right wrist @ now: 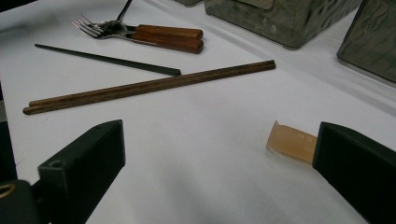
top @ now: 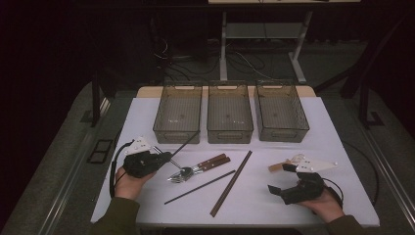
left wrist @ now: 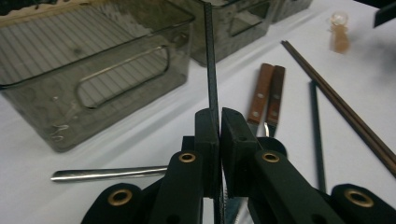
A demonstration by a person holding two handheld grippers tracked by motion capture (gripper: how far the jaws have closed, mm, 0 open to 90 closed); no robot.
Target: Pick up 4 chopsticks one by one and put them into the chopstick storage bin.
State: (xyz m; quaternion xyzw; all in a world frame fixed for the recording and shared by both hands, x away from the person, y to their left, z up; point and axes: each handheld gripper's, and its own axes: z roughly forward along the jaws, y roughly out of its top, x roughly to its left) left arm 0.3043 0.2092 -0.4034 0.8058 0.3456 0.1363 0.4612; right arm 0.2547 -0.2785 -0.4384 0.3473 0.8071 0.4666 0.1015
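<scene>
Left gripper [top: 165, 157] jaws clamp a dark chopstick [top: 186, 143] near the left bin [top: 166, 133]. Keep clamped; lift its tip over the rim. Right gripper [top: 280, 178] jaws stand open

Your left gripper [left wrist: 218, 122] had its two black jaws pressed together on a thin dark chopstick [left wrist: 210, 60], which stood up between them and crossed in front of the smoky plastic bin [left wrist: 93, 70]. A metal handle [left wrist: 109, 174] lay on the white table [left wrist: 154, 135] to the left. Two wooden-handled utensils [left wrist: 267, 93] lay just beyond the jaws, with another dark chopstick [left wrist: 317, 135] and brown chopsticks [left wrist: 345, 109] further right.
</scene>
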